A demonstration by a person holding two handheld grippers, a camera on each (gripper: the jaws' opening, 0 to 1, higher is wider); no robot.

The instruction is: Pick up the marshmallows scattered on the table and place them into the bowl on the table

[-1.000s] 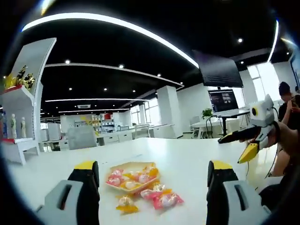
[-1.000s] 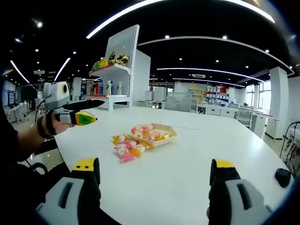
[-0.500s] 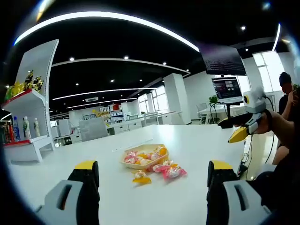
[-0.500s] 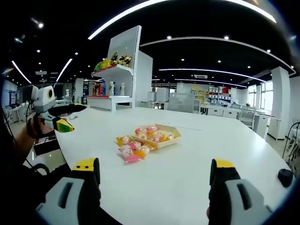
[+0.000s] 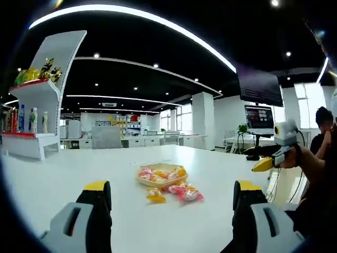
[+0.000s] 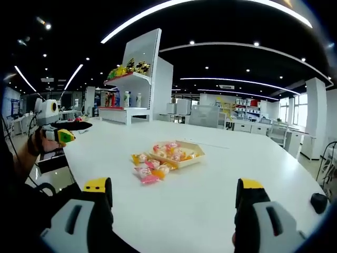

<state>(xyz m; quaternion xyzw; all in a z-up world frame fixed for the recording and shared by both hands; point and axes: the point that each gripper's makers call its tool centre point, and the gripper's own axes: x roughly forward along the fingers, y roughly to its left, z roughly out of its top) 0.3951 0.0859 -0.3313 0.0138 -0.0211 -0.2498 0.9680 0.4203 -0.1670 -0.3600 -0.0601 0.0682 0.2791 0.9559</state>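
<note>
A broad white surface point(image 6: 221, 174) spans the lower half of both views, with a white display shelf point(image 6: 134, 84) at upper left of the right gripper view. Near frame centre sits the shallow bowl point(image 6: 181, 155) of wrapped marshmallows, more marshmallows point(image 6: 147, 171) lying on the surface just beside it. The left gripper point(image 5: 171, 211) and right gripper point(image 6: 174, 211) each hold their fingers wide apart, gripping nothing, low in frame.

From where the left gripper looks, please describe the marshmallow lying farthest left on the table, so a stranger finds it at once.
Start at the white table and find the shallow yellow bowl of wrapped marshmallows near its middle. On the bare tabletop just in front of the bowl lie a few loose ones. The one you want is the orange-yellow wrapped marshmallow at the left; its neighbours to the right are mostly pink.
</note>
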